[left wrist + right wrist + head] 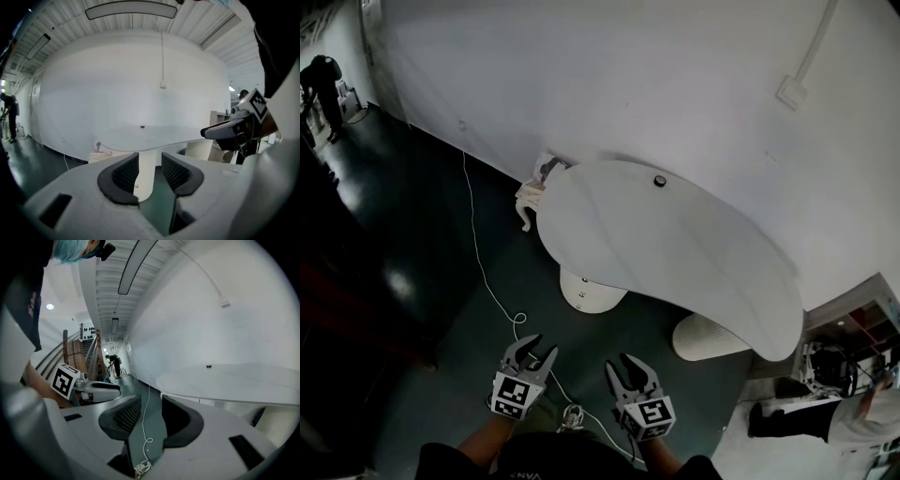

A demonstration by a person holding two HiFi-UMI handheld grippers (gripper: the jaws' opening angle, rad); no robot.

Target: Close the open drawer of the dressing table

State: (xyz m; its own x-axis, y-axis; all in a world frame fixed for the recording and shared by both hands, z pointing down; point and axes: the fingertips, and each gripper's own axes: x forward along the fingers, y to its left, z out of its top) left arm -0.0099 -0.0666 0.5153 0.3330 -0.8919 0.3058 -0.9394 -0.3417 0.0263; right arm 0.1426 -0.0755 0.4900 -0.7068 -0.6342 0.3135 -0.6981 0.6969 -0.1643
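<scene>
The white dressing table [675, 253] has a curved top and stands against the wall, ahead of me. A cream part [530, 199] with a dark handle sticks out from under its far left end; whether this is the drawer I cannot tell. It also shows low under the top in the left gripper view [101, 151]. My left gripper [534, 354] and right gripper [630, 370] hover side by side over the dark floor, short of the table. Both stand open with nothing between the jaws, as the left gripper [150, 176] and the right gripper [151, 420] show in their own views.
Two white ribbed pedestals [591, 292] [705, 339] carry the top, and a small dark object [659, 181] lies on it. A white cable [483, 272] runs across the floor to a bundle by my feet. Shelving and a person [862, 412] are at the right; another person [323, 89] is far left.
</scene>
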